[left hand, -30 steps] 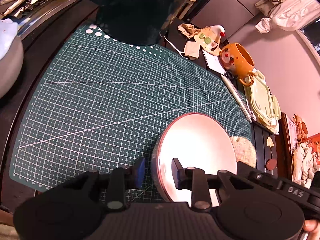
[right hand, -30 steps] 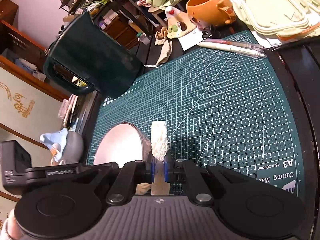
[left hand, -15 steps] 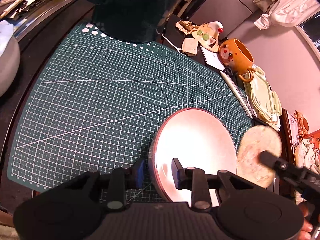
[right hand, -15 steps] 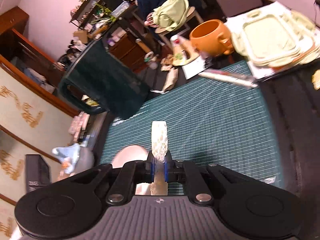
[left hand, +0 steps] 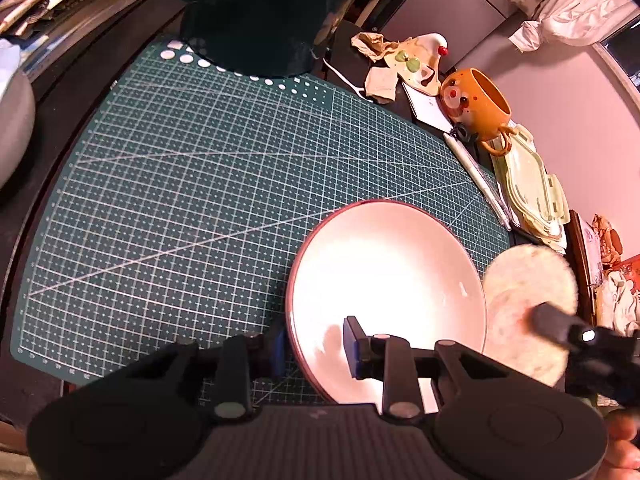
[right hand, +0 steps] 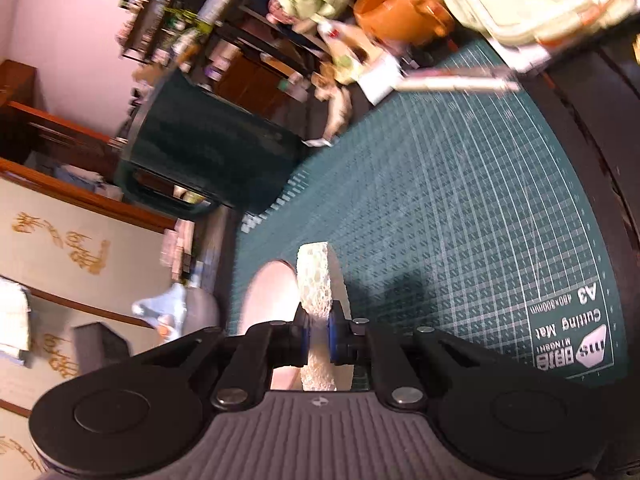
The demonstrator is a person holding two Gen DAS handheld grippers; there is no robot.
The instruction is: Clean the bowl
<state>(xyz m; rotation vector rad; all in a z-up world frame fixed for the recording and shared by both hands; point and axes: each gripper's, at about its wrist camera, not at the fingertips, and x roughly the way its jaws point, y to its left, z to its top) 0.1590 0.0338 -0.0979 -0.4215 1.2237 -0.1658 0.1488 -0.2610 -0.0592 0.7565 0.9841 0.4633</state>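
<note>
Here the left gripper (left hand: 314, 346) pinched the near rim of the bowl (left hand: 384, 276), one finger inside, one outside. The right gripper (right hand: 319, 336) was clamped on a round sponge (right hand: 316, 276), held edge-up just beside the bowl's right side. Bowl: shallow, pale glossy inside, reddish-brown rim, tilted on the green cutting mat (left hand: 200, 184) at its near right corner. Beyond the mat: a dark green jug (left hand: 260, 12), an orange mug (left hand: 478, 106), a pen (left hand: 476, 176), stacked pale lids (left hand: 528, 192). View from the right wrist blurred.
</note>
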